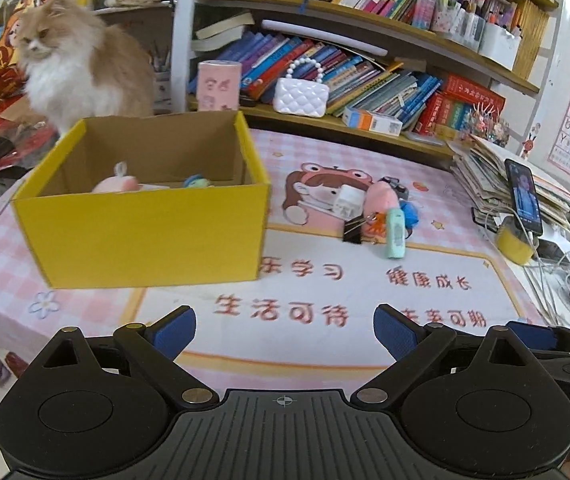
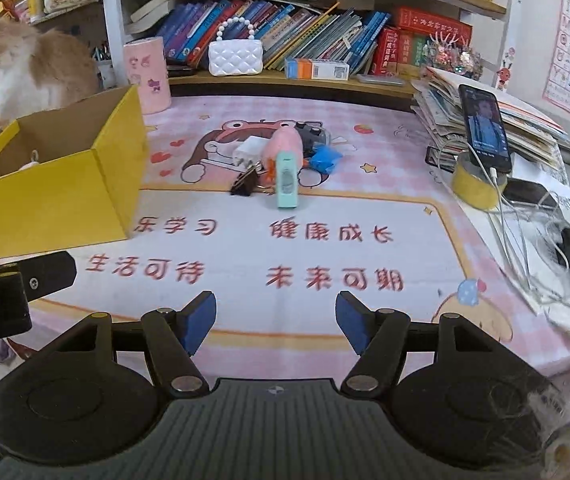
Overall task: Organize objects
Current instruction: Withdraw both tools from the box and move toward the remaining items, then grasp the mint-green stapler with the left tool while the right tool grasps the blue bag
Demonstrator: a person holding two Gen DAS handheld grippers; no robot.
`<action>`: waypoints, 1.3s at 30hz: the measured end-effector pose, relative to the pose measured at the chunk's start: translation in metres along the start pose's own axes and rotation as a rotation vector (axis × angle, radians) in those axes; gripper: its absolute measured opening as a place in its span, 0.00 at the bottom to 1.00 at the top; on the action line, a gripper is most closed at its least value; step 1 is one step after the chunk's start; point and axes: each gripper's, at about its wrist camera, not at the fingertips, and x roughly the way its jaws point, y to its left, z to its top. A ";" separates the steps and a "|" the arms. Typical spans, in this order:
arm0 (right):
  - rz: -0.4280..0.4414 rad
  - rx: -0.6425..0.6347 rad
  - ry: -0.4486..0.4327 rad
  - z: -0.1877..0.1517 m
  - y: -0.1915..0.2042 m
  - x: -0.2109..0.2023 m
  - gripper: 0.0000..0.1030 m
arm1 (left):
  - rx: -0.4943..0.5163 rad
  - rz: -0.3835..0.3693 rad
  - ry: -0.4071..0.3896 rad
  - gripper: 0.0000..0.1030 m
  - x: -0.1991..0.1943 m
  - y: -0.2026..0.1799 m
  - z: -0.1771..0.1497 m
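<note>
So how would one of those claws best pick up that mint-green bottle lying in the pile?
Probably across the mint-green bottle's narrow body, near its free near end. It lies flat, pointing toward the right gripper, whose jaws stand open and empty. Coming from the front avoids the black binder clip beside it.

Bench with pink printed mat; on it: yellow box left, cluster of small items centre, paper stack and phone right.
</note>
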 end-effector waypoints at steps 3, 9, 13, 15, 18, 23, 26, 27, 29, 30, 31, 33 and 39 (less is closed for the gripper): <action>0.015 -0.011 0.006 0.012 -0.016 0.012 0.62 | 0.000 0.011 0.007 0.94 0.014 -0.016 0.006; 0.040 -0.019 0.008 0.035 -0.048 0.039 0.62 | -0.004 0.038 0.017 0.94 0.039 -0.043 0.021; 0.065 -0.008 -0.003 0.050 -0.069 0.053 0.62 | -0.024 0.062 0.020 0.94 0.054 -0.059 0.031; 0.073 0.004 -0.008 0.057 -0.077 0.058 0.62 | -0.030 0.066 0.020 0.94 0.060 -0.067 0.036; 0.092 0.021 -0.016 0.066 -0.090 0.065 0.62 | -0.019 0.082 0.019 0.94 0.068 -0.078 0.042; 0.103 0.043 -0.009 0.071 -0.110 0.078 0.62 | 0.033 0.106 0.025 0.94 0.081 -0.096 0.050; 0.111 0.065 0.001 0.071 -0.120 0.084 0.62 | 0.060 0.128 0.033 0.93 0.089 -0.105 0.052; 0.112 0.069 0.004 0.071 -0.123 0.085 0.62 | 0.066 0.130 0.038 0.93 0.092 -0.108 0.052; 0.104 0.072 0.007 0.071 -0.128 0.088 0.62 | 0.074 0.127 0.047 0.91 0.096 -0.112 0.052; 0.099 0.072 0.009 0.071 -0.130 0.090 0.62 | 0.078 0.121 0.053 0.88 0.099 -0.114 0.052; 0.096 0.074 0.013 0.071 -0.133 0.092 0.62 | 0.083 0.115 0.061 0.86 0.103 -0.117 0.052; 0.098 0.084 0.018 0.073 -0.138 0.097 0.62 | 0.091 0.099 0.077 0.74 0.111 -0.122 0.052; 0.083 0.099 0.012 0.083 -0.150 0.107 0.62 | 0.107 0.064 0.117 0.61 0.144 -0.135 0.054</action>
